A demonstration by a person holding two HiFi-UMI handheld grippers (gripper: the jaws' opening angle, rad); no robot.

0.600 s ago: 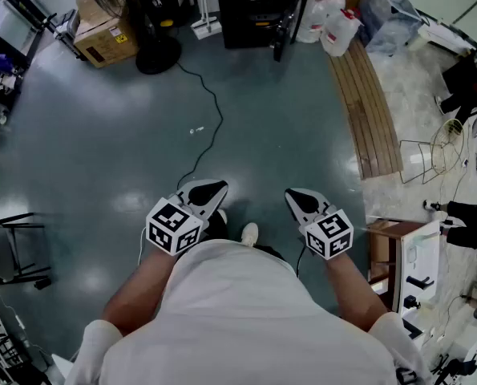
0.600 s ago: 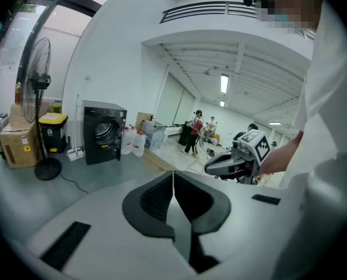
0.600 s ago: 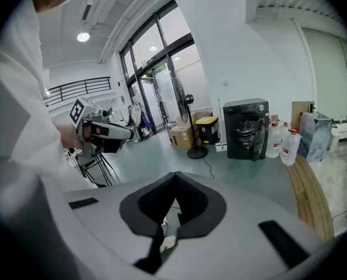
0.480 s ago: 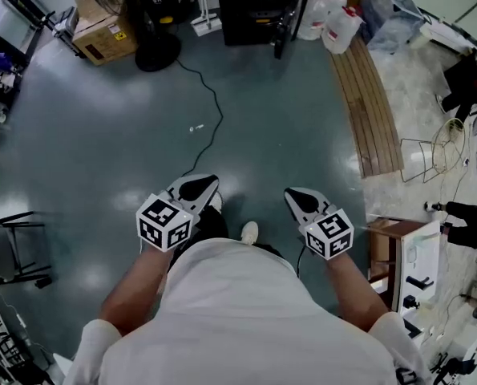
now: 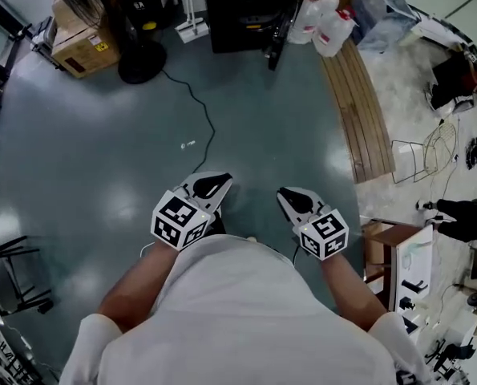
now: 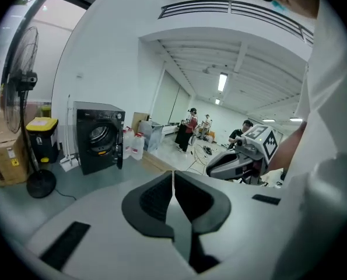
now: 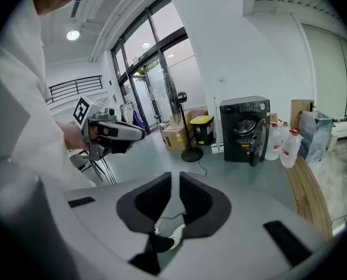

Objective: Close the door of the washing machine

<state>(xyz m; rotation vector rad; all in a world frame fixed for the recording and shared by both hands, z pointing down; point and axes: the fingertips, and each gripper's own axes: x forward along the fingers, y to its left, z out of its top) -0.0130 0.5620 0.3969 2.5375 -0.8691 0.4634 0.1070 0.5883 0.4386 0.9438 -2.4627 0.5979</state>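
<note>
No word, brand or number can be read anywhere. The cardboard box at the far left bears a small yellow-and-black label, too small to make out. The cubes on the left tool and right tool carry only black-and-white square patterns. The print on the washing machine panel is illegible.

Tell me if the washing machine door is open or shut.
Open: the door stands swung out from the washing machine, drum opening uncovered.
</note>
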